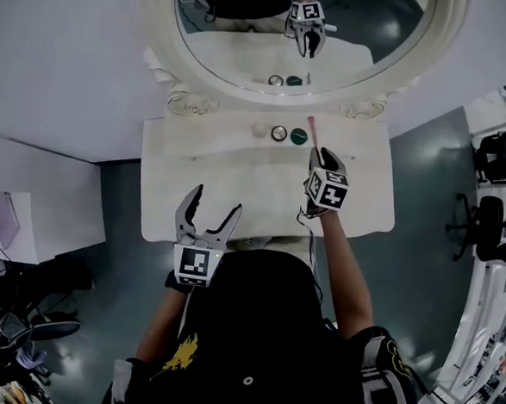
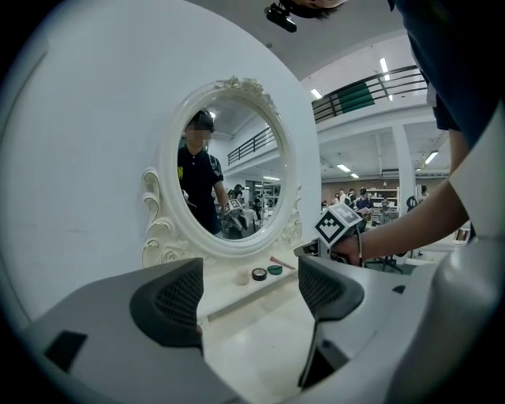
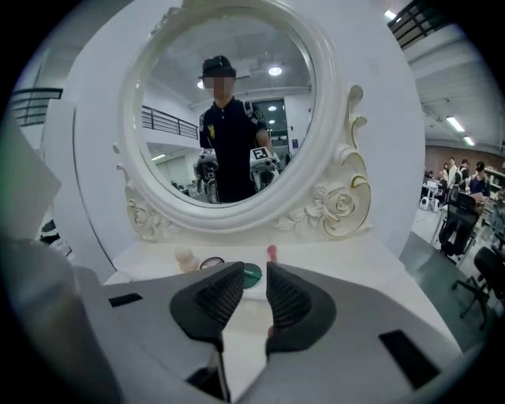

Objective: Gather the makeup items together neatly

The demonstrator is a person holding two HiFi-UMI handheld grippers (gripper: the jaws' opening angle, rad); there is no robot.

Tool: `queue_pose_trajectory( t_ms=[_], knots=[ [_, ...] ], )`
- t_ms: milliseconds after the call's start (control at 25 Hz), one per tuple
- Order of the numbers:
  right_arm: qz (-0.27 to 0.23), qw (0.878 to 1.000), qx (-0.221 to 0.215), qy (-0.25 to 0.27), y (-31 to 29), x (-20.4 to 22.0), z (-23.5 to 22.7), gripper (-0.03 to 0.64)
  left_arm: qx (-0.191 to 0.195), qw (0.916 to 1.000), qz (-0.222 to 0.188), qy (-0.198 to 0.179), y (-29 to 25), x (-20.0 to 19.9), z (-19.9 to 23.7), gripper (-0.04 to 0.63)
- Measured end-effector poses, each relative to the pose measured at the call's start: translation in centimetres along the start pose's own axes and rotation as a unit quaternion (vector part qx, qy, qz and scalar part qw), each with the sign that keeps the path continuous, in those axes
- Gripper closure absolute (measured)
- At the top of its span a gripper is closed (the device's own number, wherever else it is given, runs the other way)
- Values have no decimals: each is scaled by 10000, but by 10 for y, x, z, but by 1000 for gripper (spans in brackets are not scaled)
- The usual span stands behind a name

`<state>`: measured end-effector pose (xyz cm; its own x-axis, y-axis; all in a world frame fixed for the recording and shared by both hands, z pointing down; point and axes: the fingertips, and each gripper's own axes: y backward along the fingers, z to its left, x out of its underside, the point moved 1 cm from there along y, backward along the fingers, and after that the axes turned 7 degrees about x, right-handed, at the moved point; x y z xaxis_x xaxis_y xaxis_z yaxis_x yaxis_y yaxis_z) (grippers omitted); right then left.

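1. Left gripper: my idle tool. Its fingers are spread wide with nothing between them, and it hovers at the near edge of the bench, well apart from the makeup.
2. Pale jar, round compact, green pot: a close row on the raised back ledge, below the mirror.
3. Pink stick: just right of the green pot, angled toward the mirror, with its near end at my right gripper.
4. Right gripper: fingers drawn nearly together and, by my reading, pinching the stick's near end. To finish well, I would lower the stick flat and just beside the green pot without nudging it. Then I would part the fingers slowly so it does not roll.
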<state>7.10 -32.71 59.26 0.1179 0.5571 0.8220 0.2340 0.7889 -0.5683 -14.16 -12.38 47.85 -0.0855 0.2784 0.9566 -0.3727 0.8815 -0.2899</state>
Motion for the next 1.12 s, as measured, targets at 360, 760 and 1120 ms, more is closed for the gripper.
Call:
queue_pose_trajectory(
  t_ms=[360,760,1120],
  knots=[
    [-693,9940,-112,838,128,-9,20,535,649,9967,-193,-455,-3,-22,-30,221],
    [-1385,9826,-777,964,253,-11,12,572,206,9981,-475,-324,30,-60,-117,258],
    [-1752,9732,-1211,863,356,30,-4,575,64,9990,-227,-376,87,-39,-221,321]
  ],
)
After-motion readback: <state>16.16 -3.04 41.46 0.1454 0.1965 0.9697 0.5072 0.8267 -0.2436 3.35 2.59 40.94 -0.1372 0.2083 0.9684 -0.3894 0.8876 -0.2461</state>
